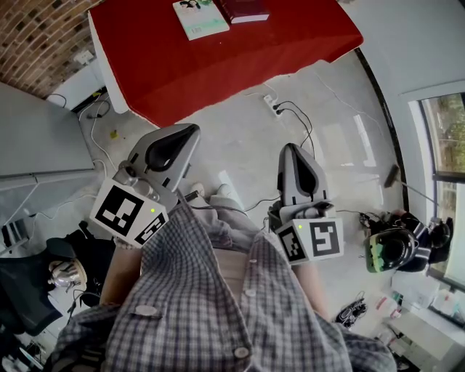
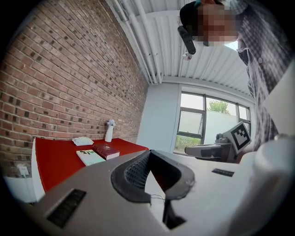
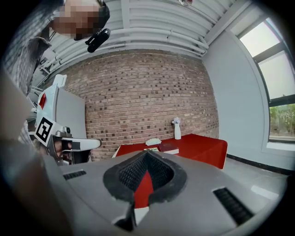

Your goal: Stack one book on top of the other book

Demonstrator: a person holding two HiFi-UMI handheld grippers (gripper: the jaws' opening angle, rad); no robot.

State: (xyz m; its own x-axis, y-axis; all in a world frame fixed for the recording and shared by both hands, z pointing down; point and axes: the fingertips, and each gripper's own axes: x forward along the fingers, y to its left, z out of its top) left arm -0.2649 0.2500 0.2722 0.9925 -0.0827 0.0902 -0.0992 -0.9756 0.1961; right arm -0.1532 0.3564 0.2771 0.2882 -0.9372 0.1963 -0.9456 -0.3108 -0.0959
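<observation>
Grey plastic, nearest: left hand-held gripper (image 1: pixel 187 132) and right hand-held gripper (image 1: pixel 291 149), both clenched on nothing, well short of the red counter (image 1: pixel 218 73). Far end: pale book (image 1: pixel 201 19) and maroon book (image 1: pixel 245 9), side by side, seemingly touching, unstacked. Recommended: approach, unclench one, pinch a free edge, lift level.

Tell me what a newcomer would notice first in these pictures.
The red table at the top of the head view stands out, with a pale book and a dark red book side by side on it. Below, the left gripper and right gripper are shut and empty, short of it.
</observation>
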